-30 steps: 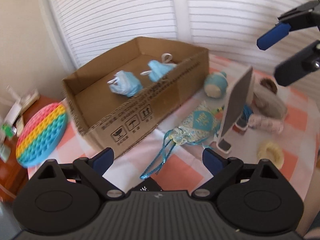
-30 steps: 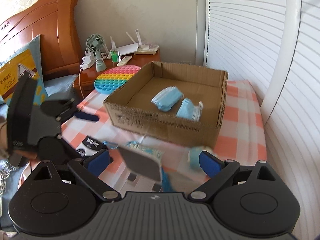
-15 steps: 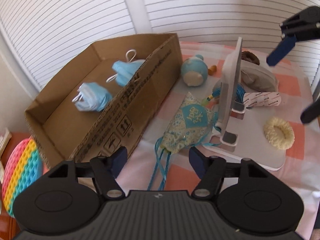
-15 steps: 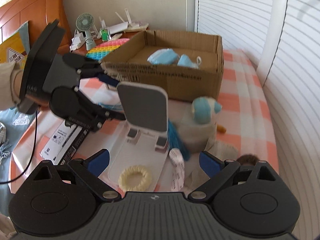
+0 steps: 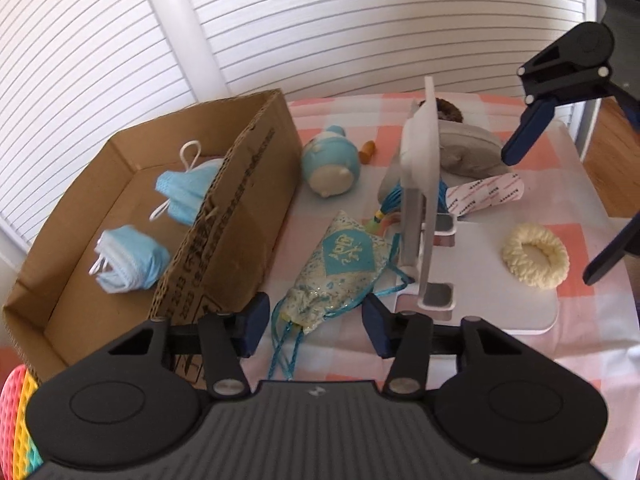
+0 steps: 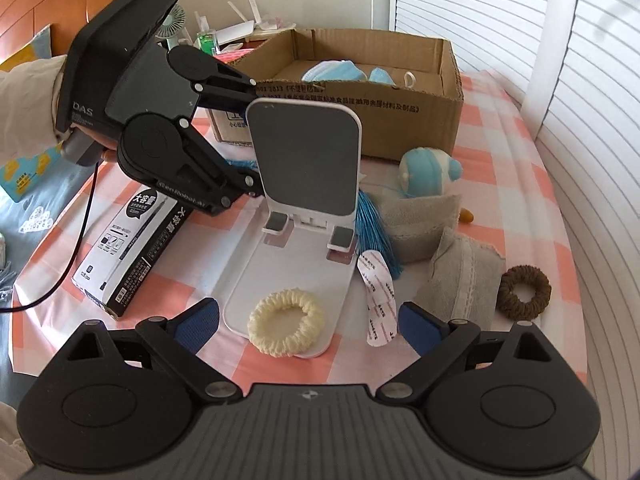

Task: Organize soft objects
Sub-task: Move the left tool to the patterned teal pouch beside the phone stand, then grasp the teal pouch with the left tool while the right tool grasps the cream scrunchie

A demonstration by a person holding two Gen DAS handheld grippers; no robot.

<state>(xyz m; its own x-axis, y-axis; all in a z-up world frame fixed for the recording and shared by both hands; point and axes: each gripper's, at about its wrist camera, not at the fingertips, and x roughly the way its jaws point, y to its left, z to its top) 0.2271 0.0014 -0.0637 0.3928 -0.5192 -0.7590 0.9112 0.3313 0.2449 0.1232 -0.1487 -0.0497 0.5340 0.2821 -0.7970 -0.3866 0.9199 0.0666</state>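
A cardboard box (image 5: 236,216) (image 6: 448,92) holds two blue face masks (image 5: 132,264) (image 5: 186,190). A blue-and-gold sachet (image 5: 340,268) with a blue cord lies beside the box. My left gripper (image 5: 312,326) is open, its fingers on either side of the sachet's lower end. A cream scrunchie (image 6: 286,322) (image 5: 536,258) lies on the base of a white phone stand (image 6: 304,184). My right gripper (image 6: 308,326) is open, just in front of the scrunchie. A blue plush toy (image 6: 428,174), grey cloths (image 6: 464,272) and a brown scrunchie (image 6: 522,286) lie to the right.
A black-and-white carton (image 6: 128,248) lies left of the stand. A white strip with red print (image 6: 378,296) lies by the stand's right edge. A rainbow pop mat (image 5: 18,424) and a nightstand with a fan (image 6: 176,20) are beyond the box. Shuttered doors stand behind.
My left gripper moved down and forward over the sachet, its fingers narrowing around it. My right gripper lowered toward the cream scrunchie.
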